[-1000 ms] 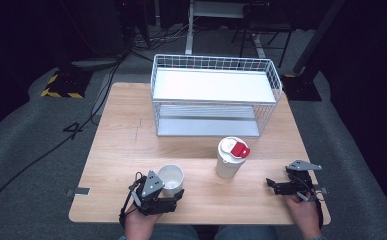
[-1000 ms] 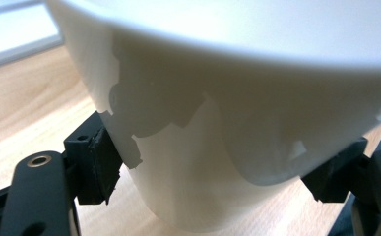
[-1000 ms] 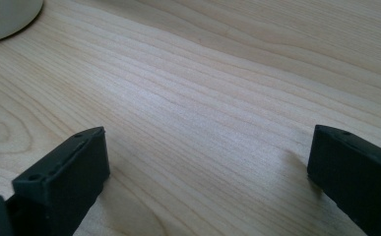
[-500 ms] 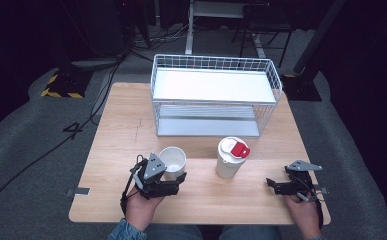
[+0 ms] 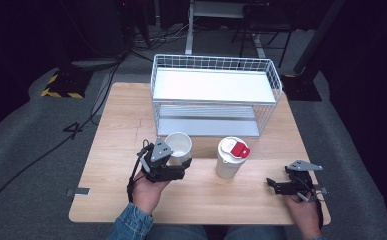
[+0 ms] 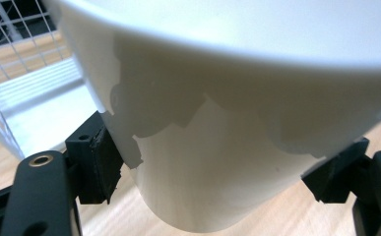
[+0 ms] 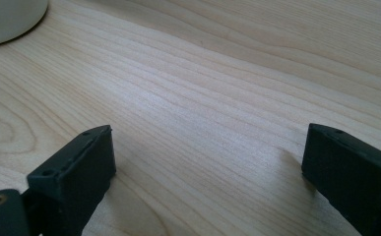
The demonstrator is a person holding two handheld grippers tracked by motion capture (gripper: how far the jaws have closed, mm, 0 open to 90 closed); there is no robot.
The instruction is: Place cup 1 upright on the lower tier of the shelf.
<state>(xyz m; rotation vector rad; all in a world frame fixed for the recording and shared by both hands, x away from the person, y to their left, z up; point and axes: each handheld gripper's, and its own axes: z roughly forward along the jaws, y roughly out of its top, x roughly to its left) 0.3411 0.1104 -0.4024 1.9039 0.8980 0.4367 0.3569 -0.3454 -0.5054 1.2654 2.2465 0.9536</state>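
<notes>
Left claw [image 5: 181, 162] clamps the white cup [image 5: 179, 145], seemingly lifted, before the wire basket [image 5: 215, 95]; right claw [image 5: 273, 185] part-open, closing, empty.

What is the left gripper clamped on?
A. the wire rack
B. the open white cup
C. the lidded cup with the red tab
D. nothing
B: the left gripper has its pads pressed on both sides of the open white cup, seen close up in the left gripper view; the lidded cup stands apart.
</notes>
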